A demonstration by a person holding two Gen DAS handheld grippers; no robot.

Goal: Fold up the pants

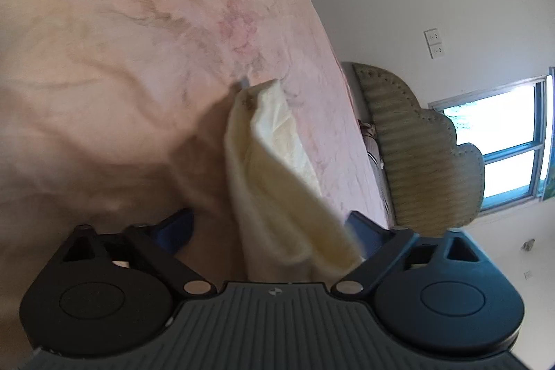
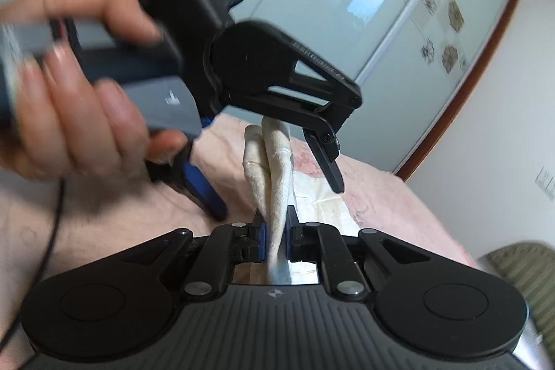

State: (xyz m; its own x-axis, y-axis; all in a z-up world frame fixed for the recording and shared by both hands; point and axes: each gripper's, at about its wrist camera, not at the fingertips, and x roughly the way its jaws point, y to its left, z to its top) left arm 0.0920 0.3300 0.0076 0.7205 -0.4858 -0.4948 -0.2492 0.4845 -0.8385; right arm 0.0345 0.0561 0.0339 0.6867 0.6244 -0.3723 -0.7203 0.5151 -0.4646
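Note:
The cream pants (image 1: 277, 182) hang as a bunched fold above the pink bedspread (image 1: 104, 58). My left gripper (image 1: 269, 227) is open, its blue fingers (image 1: 177, 227) spread wide on either side of the cloth, not clamping it. In the right wrist view the pants (image 2: 275, 169) rise as a narrow fold from my right gripper (image 2: 275, 231), which is shut on them. The left gripper (image 2: 277, 196) shows there too, held by a hand (image 2: 79, 113), jaws apart around the fold.
A padded olive headboard (image 1: 416, 155) stands at the bed's right end. A window (image 1: 499, 141) and wall sockets (image 1: 433, 44) are on the white wall. A frosted wardrobe door (image 2: 312, 6) with a wooden frame is behind the bed.

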